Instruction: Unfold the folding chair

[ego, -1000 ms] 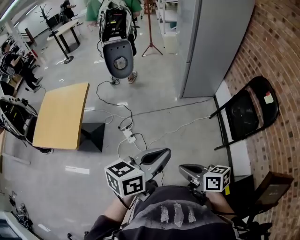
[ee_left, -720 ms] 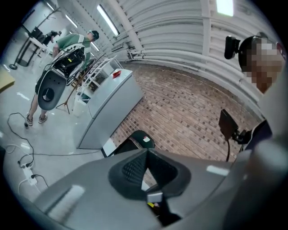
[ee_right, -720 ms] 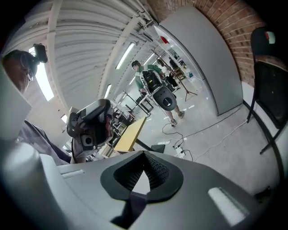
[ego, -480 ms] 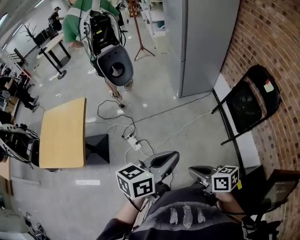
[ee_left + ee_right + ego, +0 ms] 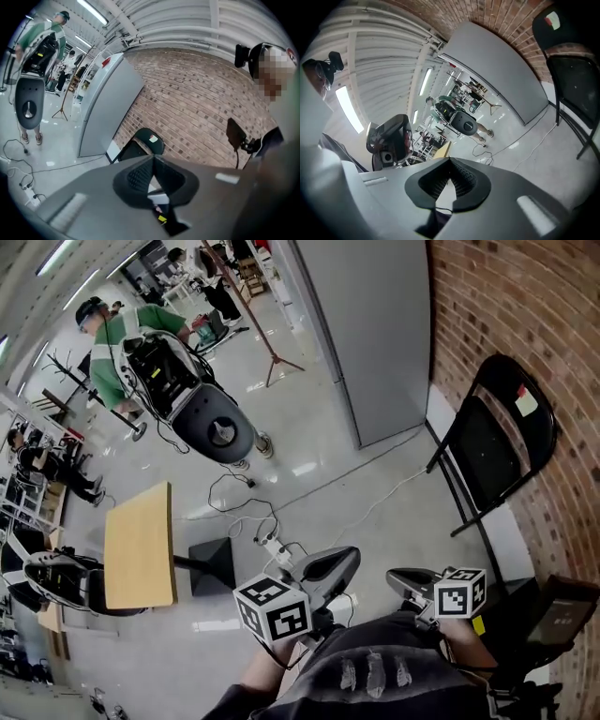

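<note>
1. My left gripper (image 5: 343, 561) has its jaws pressed fully together. Its own view shows the ribbed pads meeting with nothing caught between them.
2. My right gripper (image 5: 401, 578) is the same: its jaws are closed tight on empty air, and it holds nothing.
3. I carry both grippers side by side, low and close to my body. They are well apart from the chair, and neither touches anything.
4. The folding chair (image 5: 492, 442) is black. It leans against the brick wall (image 5: 534, 296), just right of the grey cabinet (image 5: 375, 324), with its feet on the floor.
5. Its seat looks to lie flat within the frame, so I judge the chair to be fully folded and the task not yet begun.
6. Everything is left to do. I have to reach the chair, grip the frame, draw it off the wall, swing the seat down and stand it on its legs.
7. The only label on the chair is a small pale sticker (image 5: 526, 401) with a reddish corner, high on the backrest. If there is print on it, it is too small for me to read in any view.
8. The marker cubes (image 5: 272, 607) on my grippers carry black-and-white square patterns and no letters.
9. A yellow tag (image 5: 478, 624) shows beside my right gripper, and I can read no writing on it.
10. I can make out no brand name on the chair or the cabinet.
</note>
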Demonstrator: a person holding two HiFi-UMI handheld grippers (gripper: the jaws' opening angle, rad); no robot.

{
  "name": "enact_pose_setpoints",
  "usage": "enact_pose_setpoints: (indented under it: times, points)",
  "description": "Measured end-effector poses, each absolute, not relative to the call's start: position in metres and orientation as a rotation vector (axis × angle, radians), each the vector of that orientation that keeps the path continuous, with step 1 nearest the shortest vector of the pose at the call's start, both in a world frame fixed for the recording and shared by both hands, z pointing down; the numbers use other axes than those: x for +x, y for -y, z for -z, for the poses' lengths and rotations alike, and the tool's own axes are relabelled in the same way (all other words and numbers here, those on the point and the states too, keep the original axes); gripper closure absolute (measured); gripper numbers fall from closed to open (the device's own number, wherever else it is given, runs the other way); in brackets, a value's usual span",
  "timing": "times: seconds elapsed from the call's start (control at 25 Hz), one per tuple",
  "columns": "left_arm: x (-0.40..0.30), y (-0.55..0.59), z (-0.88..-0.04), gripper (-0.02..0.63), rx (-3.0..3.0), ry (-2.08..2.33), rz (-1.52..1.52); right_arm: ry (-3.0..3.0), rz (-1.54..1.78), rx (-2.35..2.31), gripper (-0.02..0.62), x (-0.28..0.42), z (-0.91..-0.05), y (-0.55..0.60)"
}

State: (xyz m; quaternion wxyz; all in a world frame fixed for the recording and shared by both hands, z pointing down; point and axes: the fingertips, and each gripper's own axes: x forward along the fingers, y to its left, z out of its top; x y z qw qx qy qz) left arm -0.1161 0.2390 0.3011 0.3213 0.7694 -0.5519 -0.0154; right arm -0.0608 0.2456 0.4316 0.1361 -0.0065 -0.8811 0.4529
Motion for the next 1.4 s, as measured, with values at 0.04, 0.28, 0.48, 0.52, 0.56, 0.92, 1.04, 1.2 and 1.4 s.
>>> enact_pose_setpoints:
  times: [0.04, 0.28, 0.48, 0.52, 0.56, 0.92, 1.04, 1.2, 1.4]
  points:
    - [-0.107, -0.228, -0.302, 0.603, 2.012, 1.447, 0.039, 2.541, -1.308, -0.013, 0.594, -0.048, -0.435, -0.235]
    - [-0.058, -0.179, -0.304, 0.604, 1.994, 1.420, -0.026, 2.516, -1.285, 0.016, 0.594, 0.009, -0.446, -0.187]
    - [-0.033, -0.156, -0.293, 0.603, 2.035, 1.375, -0.100, 2.576, -1.256, 0.090, 0.594, 0.027, -0.434, -0.158]
    - [-0.031, -0.152, -0.293, 0.603, 2.041, 1.366, -0.112, 2.586, -1.255, 0.105, 0.594, 0.028, -0.434, -0.155]
    - [-0.029, -0.147, -0.295, 0.603, 2.049, 1.353, -0.122, 2.593, -1.258, 0.118, 0.594, 0.029, -0.436, -0.153]
    - [-0.003, -0.093, -0.312, 0.604, 2.166, 1.145, -0.168, 2.557, -1.350, 0.344, 0.594, 0.049, -0.456, -0.129]
    - [-0.009, -0.068, -0.310, 0.603, 2.200, 1.074, -0.120, 2.520, -1.340, 0.470, 0.594, 0.050, -0.457, -0.107]
    - [-0.036, -0.037, -0.313, 0.603, 2.221, 1.016, -0.052, 2.482, -1.370, 0.534, 0.594, 0.032, -0.452, -0.073]
    - [-0.070, -0.007, -0.329, 0.603, 2.237, 0.967, -0.020, 2.470, -1.290, 0.627, 0.594, 0.004, -0.437, -0.031]
